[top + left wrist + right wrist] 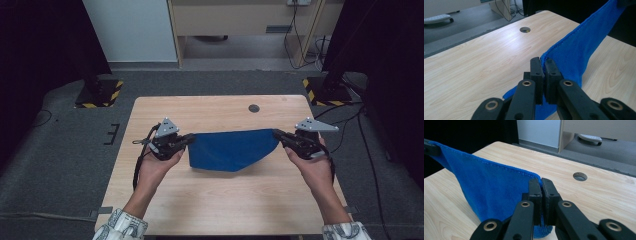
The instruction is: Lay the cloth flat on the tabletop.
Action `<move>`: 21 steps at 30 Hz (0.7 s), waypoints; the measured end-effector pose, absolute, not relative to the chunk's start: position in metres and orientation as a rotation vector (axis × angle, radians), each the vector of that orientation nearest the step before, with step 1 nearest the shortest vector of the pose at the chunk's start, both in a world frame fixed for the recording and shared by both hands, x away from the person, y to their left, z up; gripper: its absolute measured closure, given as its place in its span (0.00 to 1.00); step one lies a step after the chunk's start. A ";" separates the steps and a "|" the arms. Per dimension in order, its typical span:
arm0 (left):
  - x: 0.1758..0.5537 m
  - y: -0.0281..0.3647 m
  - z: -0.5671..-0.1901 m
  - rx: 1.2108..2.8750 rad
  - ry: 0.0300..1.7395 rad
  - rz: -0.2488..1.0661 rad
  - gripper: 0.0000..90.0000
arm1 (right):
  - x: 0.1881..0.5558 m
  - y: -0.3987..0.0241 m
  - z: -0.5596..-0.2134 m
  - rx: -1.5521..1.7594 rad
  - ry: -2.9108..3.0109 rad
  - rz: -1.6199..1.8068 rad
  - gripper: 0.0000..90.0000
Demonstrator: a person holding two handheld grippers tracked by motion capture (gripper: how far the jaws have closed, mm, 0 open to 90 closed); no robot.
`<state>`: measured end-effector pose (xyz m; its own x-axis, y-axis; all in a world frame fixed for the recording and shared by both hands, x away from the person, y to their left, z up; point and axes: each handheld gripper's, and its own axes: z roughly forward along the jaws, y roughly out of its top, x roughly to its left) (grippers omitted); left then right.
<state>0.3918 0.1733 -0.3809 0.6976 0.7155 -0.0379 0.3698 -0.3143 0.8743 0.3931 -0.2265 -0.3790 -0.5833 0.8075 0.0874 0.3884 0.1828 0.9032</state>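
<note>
Left gripper (189, 138): jaws closed tight on one corner of the blue cloth (232, 149).
Right gripper (276, 133): jaws pinch the opposite corner.
Blue cloth: stretched between both grippers, hanging over the wooden table (220, 205).

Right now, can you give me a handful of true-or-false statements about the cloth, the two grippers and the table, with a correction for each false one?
1. The left gripper is shut on a corner of the blue cloth. True.
2. The right gripper hangs open above the cloth. False: it is shut on the opposite corner.
3. The cloth lies flat on the table. False: its top edge is stretched between the grippers and the rest hangs down.
4. The table has a round hole near its far edge. True.
5. The cloth is red. False: it is blue.
</note>
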 end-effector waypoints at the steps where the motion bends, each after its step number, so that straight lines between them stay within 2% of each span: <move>1: 0.391 0.173 -0.380 1.936 0.836 0.449 0.97 | 0.392 -0.227 -0.379 1.119 2.053 1.375 0.97; 21: 0.377 0.172 -0.359 1.926 0.782 0.461 0.97 | 0.373 -0.237 -0.362 1.091 2.004 1.449 0.97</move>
